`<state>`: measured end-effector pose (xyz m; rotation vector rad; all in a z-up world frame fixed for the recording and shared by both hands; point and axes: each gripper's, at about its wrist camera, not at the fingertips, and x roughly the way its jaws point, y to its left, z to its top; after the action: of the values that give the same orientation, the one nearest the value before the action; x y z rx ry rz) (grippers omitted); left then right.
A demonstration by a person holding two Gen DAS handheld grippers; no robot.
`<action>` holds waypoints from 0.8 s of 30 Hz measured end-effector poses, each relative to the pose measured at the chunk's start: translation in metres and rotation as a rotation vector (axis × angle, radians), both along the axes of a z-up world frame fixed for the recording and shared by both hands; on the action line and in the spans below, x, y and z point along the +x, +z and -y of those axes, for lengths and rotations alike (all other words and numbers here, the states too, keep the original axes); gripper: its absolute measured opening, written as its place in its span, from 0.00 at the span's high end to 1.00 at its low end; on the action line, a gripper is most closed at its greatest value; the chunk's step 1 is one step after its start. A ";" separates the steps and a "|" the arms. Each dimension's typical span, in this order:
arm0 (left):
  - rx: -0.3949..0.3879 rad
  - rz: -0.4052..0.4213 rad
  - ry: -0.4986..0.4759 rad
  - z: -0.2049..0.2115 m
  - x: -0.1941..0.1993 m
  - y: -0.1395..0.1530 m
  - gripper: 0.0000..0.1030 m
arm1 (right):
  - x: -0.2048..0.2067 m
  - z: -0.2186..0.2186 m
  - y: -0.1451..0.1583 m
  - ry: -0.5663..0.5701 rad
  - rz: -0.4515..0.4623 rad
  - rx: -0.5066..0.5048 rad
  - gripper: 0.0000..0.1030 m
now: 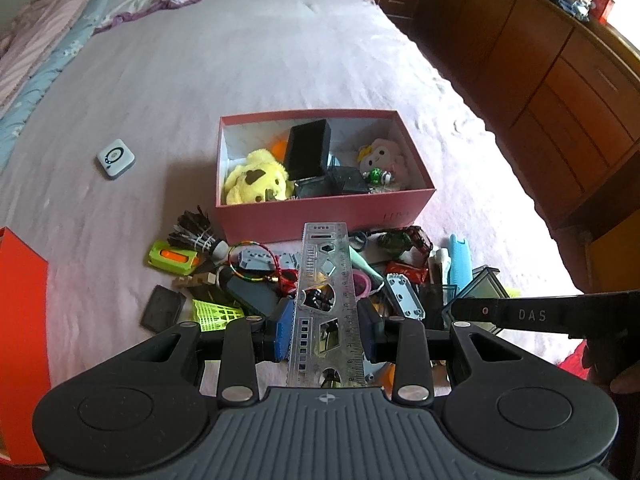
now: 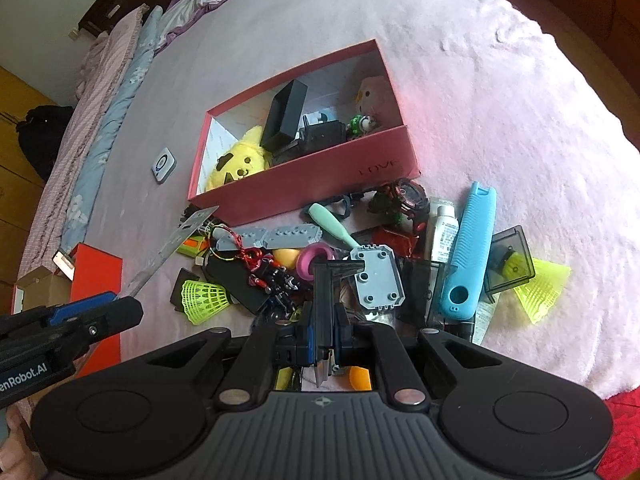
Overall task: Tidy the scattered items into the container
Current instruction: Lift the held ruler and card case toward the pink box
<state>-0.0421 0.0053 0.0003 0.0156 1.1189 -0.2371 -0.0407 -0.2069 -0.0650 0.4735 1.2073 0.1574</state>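
The pink box on the bed already holds a yellow plush and a black case, but the pile before it remains. The left tool clamps a stencil ruler; the right tool is closed on a dark clear piece. Only the right view shows the blue grip whole and the far shuttlecock

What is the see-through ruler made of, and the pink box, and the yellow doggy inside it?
The ruler looks like clear, shiny plastic, since the clutter shows through it and its cut-out shapes. The pink box looks like matte cardboard, with thin flat walls and a white inside. The yellow doggy looks like soft, fuzzy plush fabric, probably stuffed.
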 end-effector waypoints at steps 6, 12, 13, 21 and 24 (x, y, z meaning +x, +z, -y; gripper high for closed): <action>0.018 -0.018 0.018 0.009 -0.001 -0.005 0.66 | 0.001 0.006 -0.009 0.014 0.004 0.015 0.91; 0.021 -0.028 0.030 0.023 -0.002 -0.010 0.66 | 0.002 0.011 -0.016 0.033 0.000 0.028 0.91; 0.020 -0.029 0.031 0.025 -0.002 -0.011 0.66 | 0.003 0.012 -0.017 0.036 -0.002 0.031 0.91; 0.024 -0.031 0.024 0.034 0.004 -0.012 0.66 | 0.010 0.014 -0.018 0.040 0.001 0.046 0.88; 0.016 -0.028 0.021 0.033 0.012 -0.013 0.66 | 0.014 0.012 -0.017 0.040 0.012 0.040 0.89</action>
<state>-0.0302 -0.0274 -0.0128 0.0147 1.1481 -0.2102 -0.0268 -0.2190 -0.0820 0.4827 1.2045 0.2181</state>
